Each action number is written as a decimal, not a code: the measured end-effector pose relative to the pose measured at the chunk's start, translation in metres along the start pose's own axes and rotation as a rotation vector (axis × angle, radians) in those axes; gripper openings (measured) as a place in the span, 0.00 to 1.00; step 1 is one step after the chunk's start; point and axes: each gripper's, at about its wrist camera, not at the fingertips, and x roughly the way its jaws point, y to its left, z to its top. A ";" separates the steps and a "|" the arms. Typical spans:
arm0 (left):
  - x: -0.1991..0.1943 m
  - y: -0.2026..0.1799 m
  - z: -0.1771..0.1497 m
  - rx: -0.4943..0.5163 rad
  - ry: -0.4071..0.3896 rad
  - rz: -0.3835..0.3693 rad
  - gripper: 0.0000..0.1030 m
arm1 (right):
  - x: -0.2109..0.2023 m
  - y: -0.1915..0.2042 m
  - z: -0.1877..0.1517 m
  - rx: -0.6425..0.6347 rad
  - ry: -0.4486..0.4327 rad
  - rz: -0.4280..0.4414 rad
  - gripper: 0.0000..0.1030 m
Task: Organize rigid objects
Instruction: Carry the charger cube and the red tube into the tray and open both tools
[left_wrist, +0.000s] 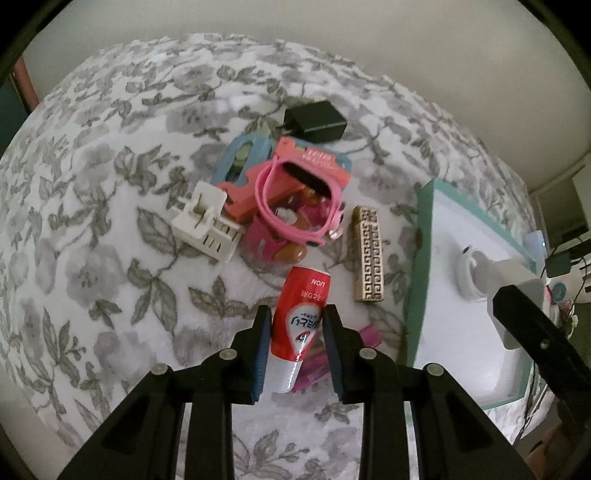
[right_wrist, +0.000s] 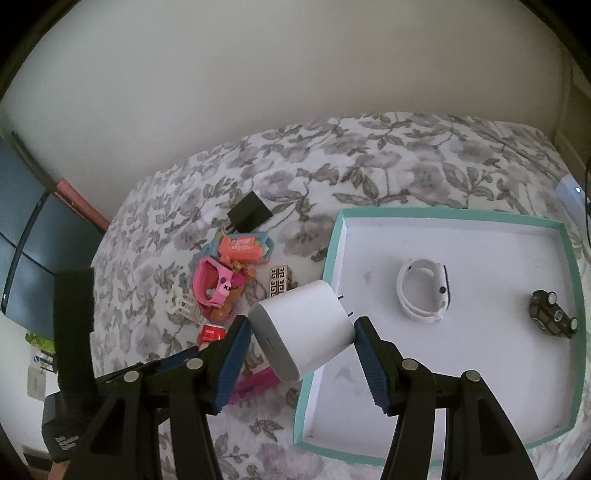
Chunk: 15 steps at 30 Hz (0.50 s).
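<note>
Left wrist view: gripper pointing steeply down, clamping red tube above floral bedspread; right gripper gripping white charger over teal tray edge; toy pile lying beyond.

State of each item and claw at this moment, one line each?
left claw: shut on red tube
right claw: shut on white charger
teal box: open, holds white watch and toy car
black charger: loose on bedspread
</note>
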 end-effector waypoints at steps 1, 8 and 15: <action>-0.004 0.000 0.001 0.002 -0.009 -0.002 0.29 | -0.002 -0.001 0.000 0.002 -0.004 -0.004 0.59; -0.029 -0.018 0.003 0.052 -0.077 -0.032 0.29 | -0.006 -0.017 0.000 0.031 0.012 -0.063 0.59; -0.034 -0.062 -0.010 0.168 -0.085 -0.057 0.29 | -0.008 -0.060 -0.004 0.108 0.035 -0.187 0.59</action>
